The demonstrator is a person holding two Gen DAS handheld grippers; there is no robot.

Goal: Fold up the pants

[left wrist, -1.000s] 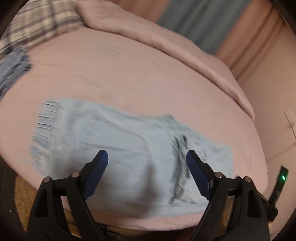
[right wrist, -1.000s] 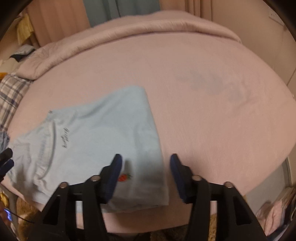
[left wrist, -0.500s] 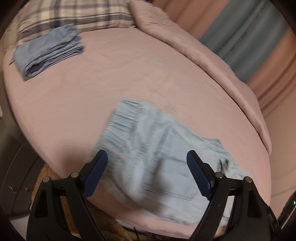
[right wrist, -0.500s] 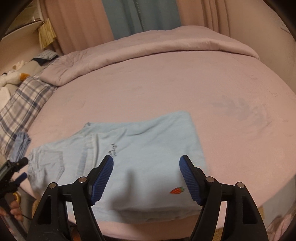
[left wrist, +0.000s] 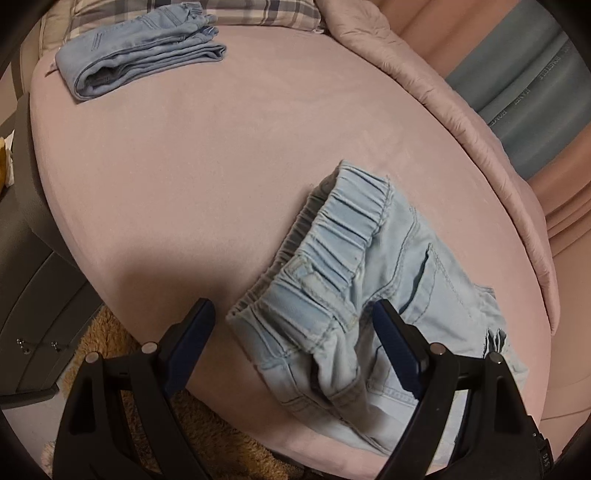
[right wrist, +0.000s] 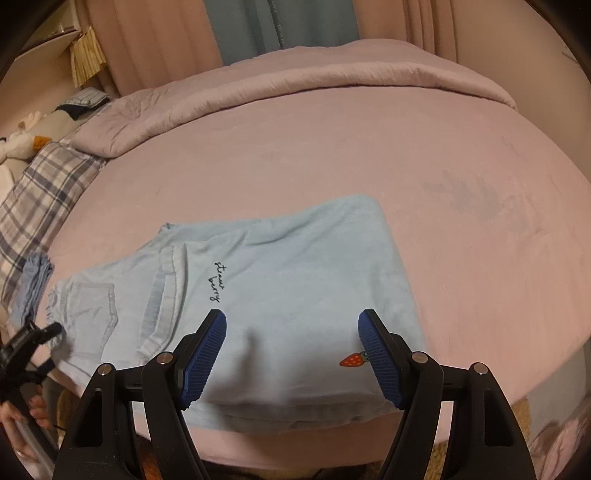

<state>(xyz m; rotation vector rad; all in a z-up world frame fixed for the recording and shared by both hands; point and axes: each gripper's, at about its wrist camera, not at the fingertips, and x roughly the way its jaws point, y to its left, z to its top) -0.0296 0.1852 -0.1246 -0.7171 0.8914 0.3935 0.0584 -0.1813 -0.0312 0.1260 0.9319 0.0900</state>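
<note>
Pants (right wrist: 280, 295) lie folded lengthwise along bed (right wrist: 369, 147) edge, waistband leftward; both grippers gape empty.

Bed (left wrist: 221, 177): pink sheet.
Near edge: my light-blue pants (left wrist: 369, 295).
Far corner: folded jeans (left wrist: 140, 48), plaid pillow (left wrist: 258, 11).

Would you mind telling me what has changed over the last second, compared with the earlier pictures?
The left gripper has swung toward the waistband end of the light blue pants, its jaws wide and empty. The right gripper has just been opening its jaws above the folded leg end; nothing is gripped. The pants stayed folded on the pink bed, and the darker folded jeans remained by the pillow.
</note>
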